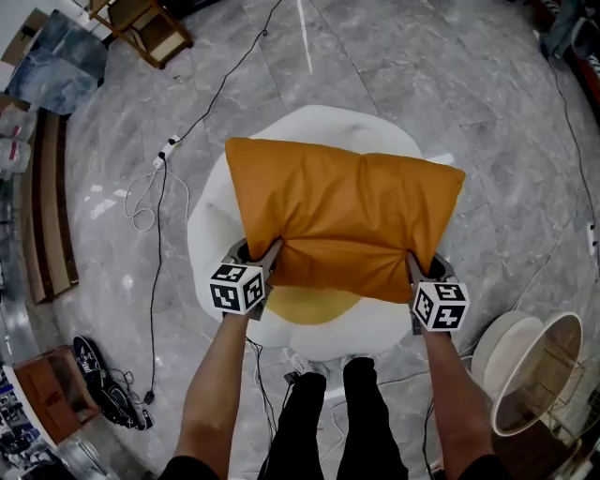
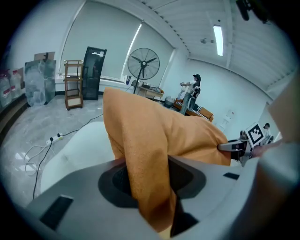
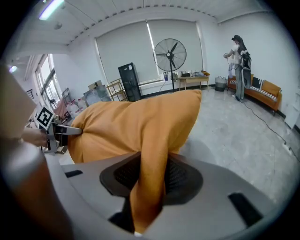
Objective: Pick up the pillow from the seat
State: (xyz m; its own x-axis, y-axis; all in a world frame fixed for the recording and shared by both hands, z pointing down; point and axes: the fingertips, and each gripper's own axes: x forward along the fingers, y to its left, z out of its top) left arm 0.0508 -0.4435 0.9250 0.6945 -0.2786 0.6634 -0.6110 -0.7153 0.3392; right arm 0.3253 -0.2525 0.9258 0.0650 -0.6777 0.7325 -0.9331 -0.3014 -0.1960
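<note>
An orange pillow (image 1: 342, 216) lies over a round white seat (image 1: 208, 234). My left gripper (image 1: 267, 258) is shut on the pillow's near left corner, and my right gripper (image 1: 412, 267) is shut on its near right corner. In the left gripper view a fold of the orange pillow (image 2: 145, 159) is pinched between the grey jaws. The right gripper view shows the same: pillow (image 3: 150, 140) cloth clamped between its jaws. A yellowish patch (image 1: 314, 305) shows on the seat under the pillow's near edge.
White cables and a power strip (image 1: 167, 150) lie on the grey marble floor to the left. A round white stool (image 1: 530, 370) stands at the lower right. A wooden rack (image 1: 145, 28) stands at the far left. A standing fan (image 2: 143, 65) and a person (image 3: 239, 61) are farther back.
</note>
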